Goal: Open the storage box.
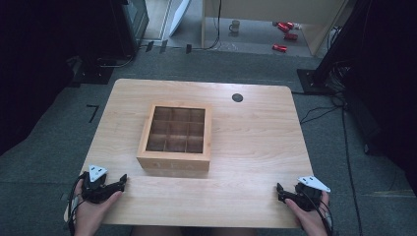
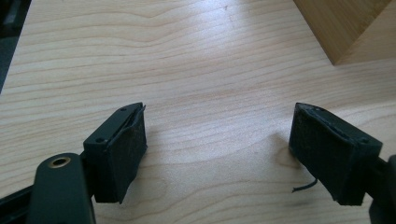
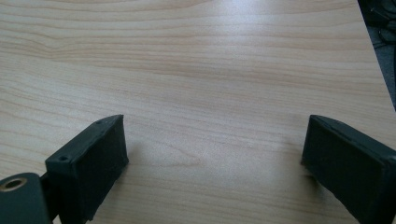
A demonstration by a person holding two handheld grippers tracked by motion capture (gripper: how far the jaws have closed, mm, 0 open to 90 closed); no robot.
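A square wooden box (image 1: 176,140) with a grid of small compartments sits in the middle of the light wooden table (image 1: 246,147); its compartments look empty. A corner of that box (image 2: 345,28) appears at the top right of the left gripper view. My left gripper (image 1: 120,183) rests near the table's front left corner, held by a hand, jaws open over bare wood (image 2: 217,140). My right gripper (image 1: 280,192) rests near the front right corner, also open with nothing between its pads (image 3: 212,154).
A small black round disc (image 1: 237,97) lies on the table behind the box to the right. Grey carpet surrounds the table. Beyond it on the floor stand a mug (image 1: 235,25) and some red items (image 1: 284,27). Cables (image 1: 324,110) run along the right.
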